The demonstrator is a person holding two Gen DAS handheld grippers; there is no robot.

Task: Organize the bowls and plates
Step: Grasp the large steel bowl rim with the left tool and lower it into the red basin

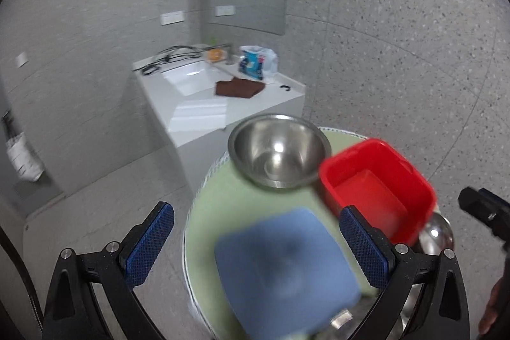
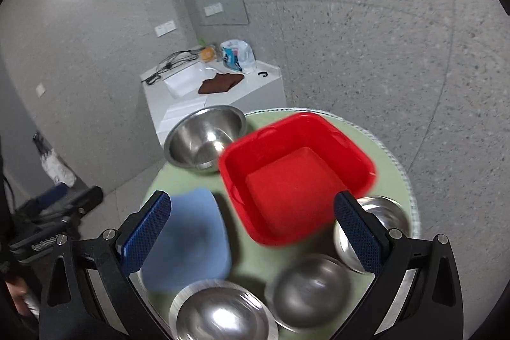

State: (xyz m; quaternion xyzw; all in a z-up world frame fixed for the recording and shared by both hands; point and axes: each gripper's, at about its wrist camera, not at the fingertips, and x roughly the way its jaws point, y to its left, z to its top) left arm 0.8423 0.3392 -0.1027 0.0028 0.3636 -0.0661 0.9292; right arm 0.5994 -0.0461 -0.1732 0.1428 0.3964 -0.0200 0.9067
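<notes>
A round table with a pale green cloth (image 1: pixel 223 190) (image 2: pixel 376 136) carries the dishes. A blue square plate (image 1: pixel 283 273) (image 2: pixel 188 241) lies near me. A red square tub (image 1: pixel 376 190) (image 2: pixel 296 174) sits beside a large steel bowl (image 1: pixel 279 148) (image 2: pixel 204 137) at the far side. Smaller steel bowls (image 2: pixel 314 292) (image 2: pixel 220 313) (image 2: pixel 385 212) sit at the near edge; one also shows in the left wrist view (image 1: pixel 435 233). My left gripper (image 1: pixel 256 247) is open and empty above the blue plate. My right gripper (image 2: pixel 251 239) is open and empty above the table.
A white counter (image 1: pixel 204 113) (image 2: pixel 255 88) with a sink, a brown cloth (image 1: pixel 239 87) (image 2: pixel 220 83) and a bag stands beyond the table against the grey wall. Speckled floor surrounds the table. The other gripper shows at the frame edges (image 1: pixel 484 212) (image 2: pixel 54 222).
</notes>
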